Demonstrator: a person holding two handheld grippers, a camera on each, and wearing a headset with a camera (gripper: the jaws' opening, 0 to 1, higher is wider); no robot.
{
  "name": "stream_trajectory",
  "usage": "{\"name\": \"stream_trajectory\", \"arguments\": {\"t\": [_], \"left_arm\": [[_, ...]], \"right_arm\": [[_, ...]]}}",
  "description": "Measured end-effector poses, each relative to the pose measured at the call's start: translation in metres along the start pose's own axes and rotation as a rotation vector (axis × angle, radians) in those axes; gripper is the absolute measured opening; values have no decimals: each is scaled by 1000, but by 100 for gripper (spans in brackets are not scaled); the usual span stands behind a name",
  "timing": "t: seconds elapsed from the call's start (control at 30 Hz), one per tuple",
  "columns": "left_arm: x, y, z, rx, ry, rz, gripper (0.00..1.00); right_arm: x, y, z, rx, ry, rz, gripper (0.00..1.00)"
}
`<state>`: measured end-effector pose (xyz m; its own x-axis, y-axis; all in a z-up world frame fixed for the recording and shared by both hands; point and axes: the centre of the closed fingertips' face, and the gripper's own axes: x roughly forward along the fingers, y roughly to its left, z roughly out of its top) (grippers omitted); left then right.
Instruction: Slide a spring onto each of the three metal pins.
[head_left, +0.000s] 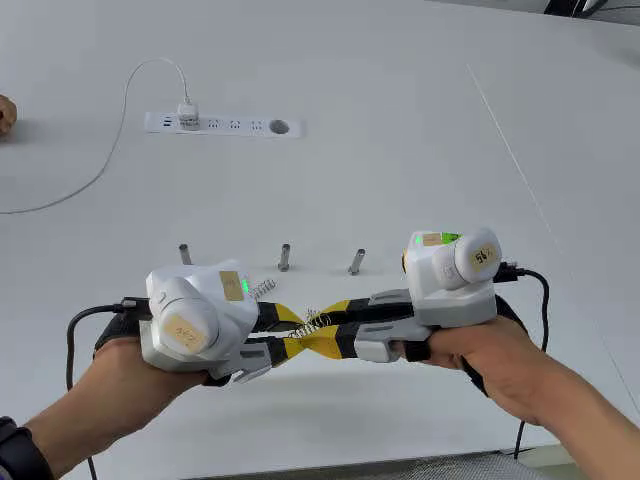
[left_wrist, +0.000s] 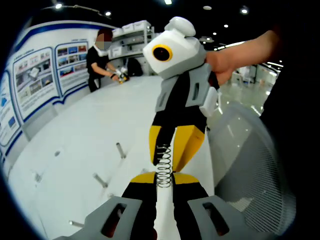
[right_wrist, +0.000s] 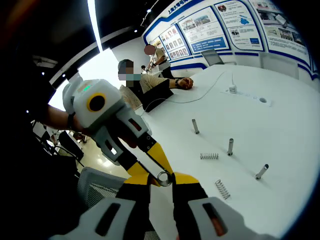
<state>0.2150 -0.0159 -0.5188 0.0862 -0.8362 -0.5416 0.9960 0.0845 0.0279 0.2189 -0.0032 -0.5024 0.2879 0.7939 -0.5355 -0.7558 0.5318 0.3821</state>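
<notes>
The left gripper (left_wrist: 164, 180) and the right gripper (right_wrist: 162, 179) meet nose to nose above the desk (head_left: 400, 150), with a spring (left_wrist: 163, 164) caught between them. The left jaws are closed on one end of it and the right jaws on the other, each pair parted only by the coil's width. The spring's long axis runs along both pairs of jaws, from one gripper's tips to the other's. In the head view that line is roughly side to side. In the right gripper view the spring is seen end on, as a small ring between the yellow tips. In the head view the two pairs of yellow tips cross like an X around it.

The three pins (head_left: 285, 257) stand in a row on the desk beyond the crossed jaws, well apart from them, and the row runs roughly the same way as the spring. Two spare springs (right_wrist: 209, 156) lie flat on the desk. In the right gripper view they sit to the right of the right jaws, between those jaws and the pins.
</notes>
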Motion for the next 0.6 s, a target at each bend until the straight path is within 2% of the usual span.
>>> {"name": "stream_trajectory", "arguments": {"t": [0.1, 0.27, 0.4, 0.6], "left_arm": [[0, 0, 6, 10, -16, -8, 10], [-1, 0, 15, 25, -40, -21, 10], [-2, -3, 20, 35, -50, -38, 10], [-2, -10, 29, 37, -78, -72, 10]], "right_arm": [[-4, 0, 4, -42, 20, -2, 18], [-10, -1, -3, -147, 121, 2, 18], [-14, 0, 0, -186, 143, 13, 19], [-20, 6, 4, -283, 200, 49, 19]]}}
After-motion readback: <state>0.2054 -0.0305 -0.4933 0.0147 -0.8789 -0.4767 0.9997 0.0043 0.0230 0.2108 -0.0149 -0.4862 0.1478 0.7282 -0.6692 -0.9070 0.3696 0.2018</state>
